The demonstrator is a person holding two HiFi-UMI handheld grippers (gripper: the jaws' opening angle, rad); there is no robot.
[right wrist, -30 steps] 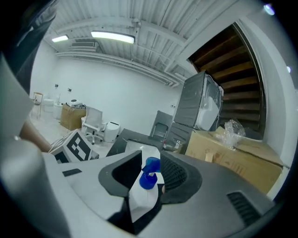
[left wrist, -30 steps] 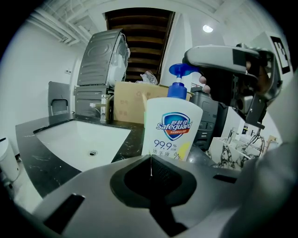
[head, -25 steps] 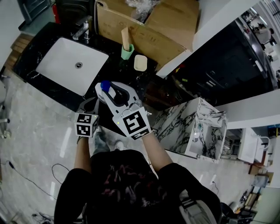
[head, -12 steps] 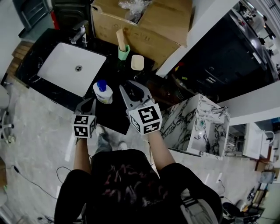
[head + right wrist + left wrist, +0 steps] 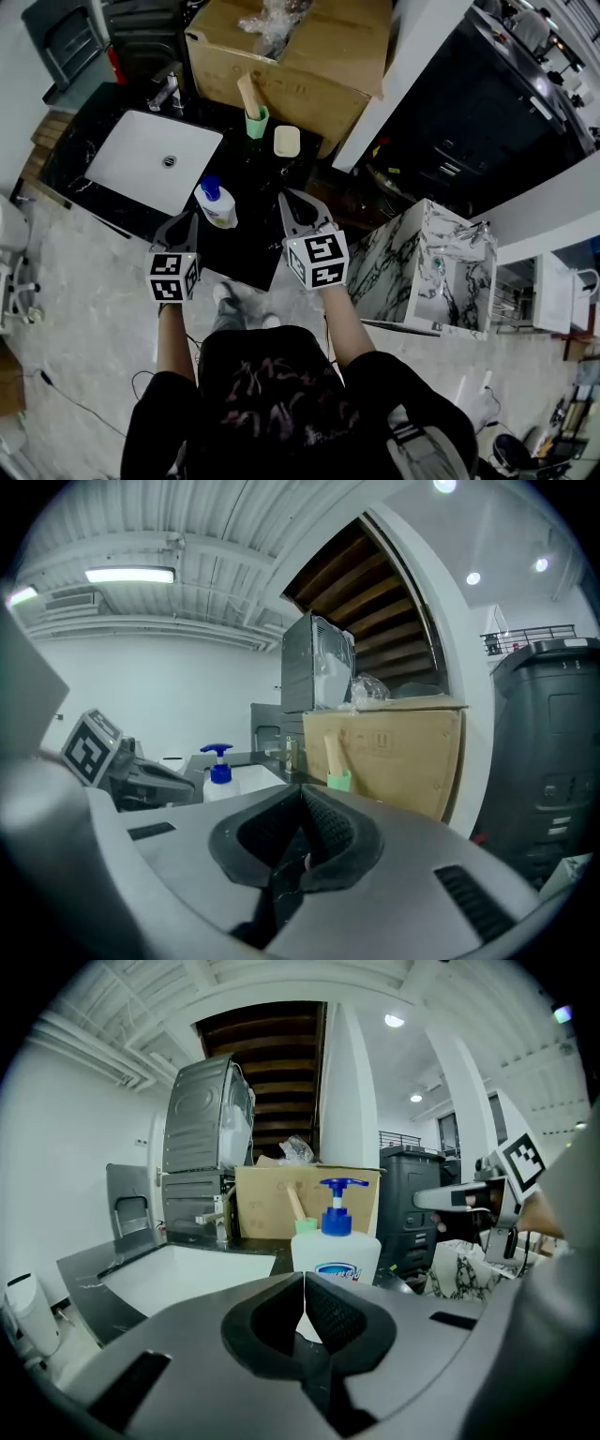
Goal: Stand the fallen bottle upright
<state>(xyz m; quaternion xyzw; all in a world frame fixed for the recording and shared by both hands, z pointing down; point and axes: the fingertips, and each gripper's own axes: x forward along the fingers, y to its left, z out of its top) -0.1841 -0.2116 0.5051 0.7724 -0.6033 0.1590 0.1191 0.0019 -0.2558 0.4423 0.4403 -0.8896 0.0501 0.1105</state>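
Note:
The white pump bottle (image 5: 217,204) with a blue pump head stands upright on the black counter (image 5: 246,246), free of both grippers. In the left gripper view the bottle (image 5: 335,1251) stands just beyond my left gripper (image 5: 303,1276), whose jaws are shut and empty. My left gripper (image 5: 187,217) is below and left of the bottle in the head view. My right gripper (image 5: 289,197) is well to the bottle's right; its jaws have just been closing with nothing between them and are now shut (image 5: 302,789). The bottle (image 5: 219,778) shows far left in that view.
A white sink (image 5: 150,159) with a faucet (image 5: 167,89) lies left of the bottle. Behind are a green cup (image 5: 255,120) holding a wooden piece, a beige block (image 5: 287,141) and a big cardboard box (image 5: 300,56). A marble cabinet (image 5: 441,272) stands to the right.
The right gripper, which was around the bottle, has let it go, drawn off to the right and shut its jaws. The bottle stays upright. The left gripper has risen slightly.

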